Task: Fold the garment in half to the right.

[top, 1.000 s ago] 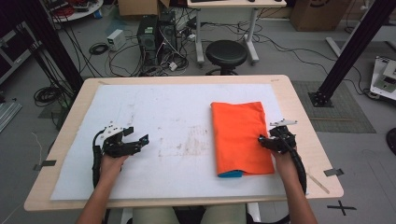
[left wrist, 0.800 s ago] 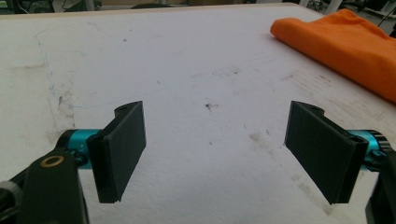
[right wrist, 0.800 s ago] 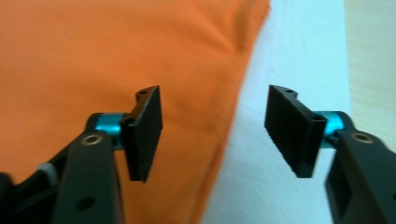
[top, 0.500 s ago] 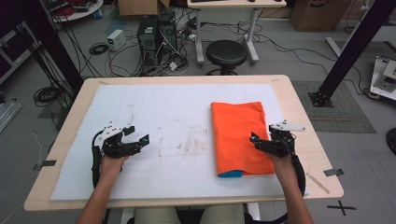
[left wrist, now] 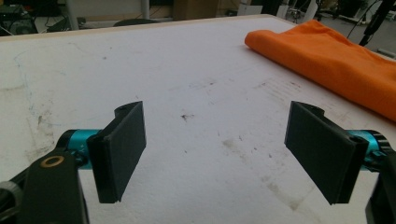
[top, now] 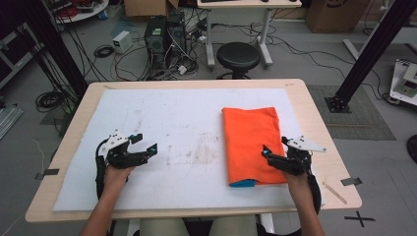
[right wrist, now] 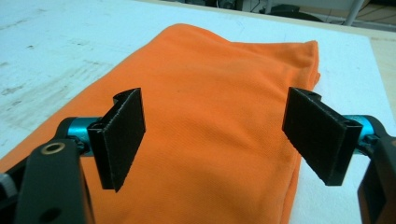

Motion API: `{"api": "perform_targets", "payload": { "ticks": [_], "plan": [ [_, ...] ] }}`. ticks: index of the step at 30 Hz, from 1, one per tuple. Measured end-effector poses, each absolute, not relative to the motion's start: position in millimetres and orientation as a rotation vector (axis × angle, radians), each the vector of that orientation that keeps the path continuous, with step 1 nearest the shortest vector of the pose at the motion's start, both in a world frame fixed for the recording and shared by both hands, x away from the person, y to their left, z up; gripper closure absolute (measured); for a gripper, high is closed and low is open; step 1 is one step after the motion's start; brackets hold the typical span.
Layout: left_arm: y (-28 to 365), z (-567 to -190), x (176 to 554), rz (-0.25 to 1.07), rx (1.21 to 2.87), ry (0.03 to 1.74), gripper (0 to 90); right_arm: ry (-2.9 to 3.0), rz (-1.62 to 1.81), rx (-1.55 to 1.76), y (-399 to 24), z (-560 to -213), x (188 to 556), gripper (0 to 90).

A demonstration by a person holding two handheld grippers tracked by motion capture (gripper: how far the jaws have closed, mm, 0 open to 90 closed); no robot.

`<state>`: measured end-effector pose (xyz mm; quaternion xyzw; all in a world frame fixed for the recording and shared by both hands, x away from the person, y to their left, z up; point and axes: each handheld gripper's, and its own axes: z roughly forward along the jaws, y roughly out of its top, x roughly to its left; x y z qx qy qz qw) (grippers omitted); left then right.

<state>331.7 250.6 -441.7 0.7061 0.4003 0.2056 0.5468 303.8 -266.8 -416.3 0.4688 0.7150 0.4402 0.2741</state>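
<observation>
Hovering with jaws just opened wide and empty, the right gripper (top: 276, 153) sits over the near right edge of the folded orange cloth (top: 252, 142), whose long axis runs near to far, while the left gripper (top: 145, 142), also open, waits well apart on the left

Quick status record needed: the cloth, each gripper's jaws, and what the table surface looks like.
cloth: orange cloth, folded into a long rectangle, flat on the mat's right half; a blue layer peeks out at its near end
right gripper: over the cloth's near right part, jaws just opened, nothing between them
left gripper: open over bare mat, apart from the cloth
surface: white mat, scuffed, on a wooden table
</observation>
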Motion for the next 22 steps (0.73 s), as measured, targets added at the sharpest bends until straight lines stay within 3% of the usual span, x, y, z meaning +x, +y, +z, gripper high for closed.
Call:
{"api": "perform_targets", "payload": {
  "ticks": [22],
  "plan": [
    [250.0,-441.3,330.8,0.488,1.672,0.946,20.6,1.898,1.2,1.24,-270.8,-413.3,293.3,21.6]
  ]
}}
